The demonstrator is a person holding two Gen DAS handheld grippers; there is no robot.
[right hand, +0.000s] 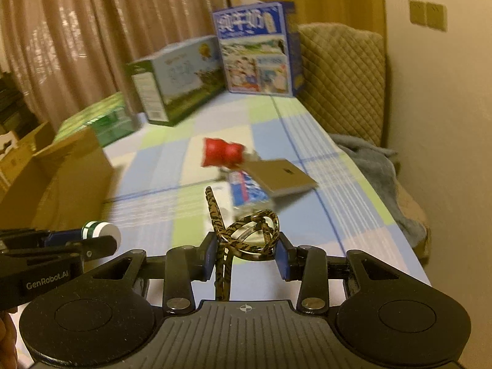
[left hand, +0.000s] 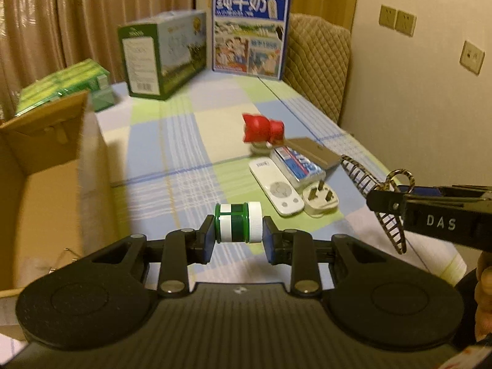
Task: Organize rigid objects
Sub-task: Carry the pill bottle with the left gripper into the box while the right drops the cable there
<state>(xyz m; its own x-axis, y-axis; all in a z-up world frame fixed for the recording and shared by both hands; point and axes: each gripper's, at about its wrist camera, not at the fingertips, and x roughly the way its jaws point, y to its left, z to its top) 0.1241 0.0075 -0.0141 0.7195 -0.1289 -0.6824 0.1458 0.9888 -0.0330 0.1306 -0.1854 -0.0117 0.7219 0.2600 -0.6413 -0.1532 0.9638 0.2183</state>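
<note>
Two grippers are loaded at once, each carrying one item above the checked tablecloth point(left hand: 184, 141). The left gripper point(left hand: 238, 235) has its jaws closed end-on against a small green-and-white bottle point(left hand: 238, 223), one pad on the base and one on the white cap, so the bottle lies crosswise and is unlikely to roll out. The right gripper point(right hand: 244, 253) has its jaws clamped on a leopard-patterned hair claw clip point(right hand: 246, 236), gripped across the looped handles, with the toothed arms projecting up and down out of the grip. Both items are clear of the table, which suggests a transfer step rather than a pick. The probable destination is the open cardboard box point(left hand: 46, 184) at the left edge of the table, just beside the left gripper; its flaps stand up, and the visible part of its interior shows only a few thin metallic pieces near the floor, too small to identify. Remaining on the cloth, grouped near the right edge: a white remote point(left hand: 276, 189), a white plug point(left hand: 319, 198), a blue-and-white packet point(left hand: 298, 163), a flat tan card point(left hand: 313, 150), and a red bow-shaped object point(left hand: 263, 129). Sealed cartons stand at the far end; their contents cannot be seen.
</note>
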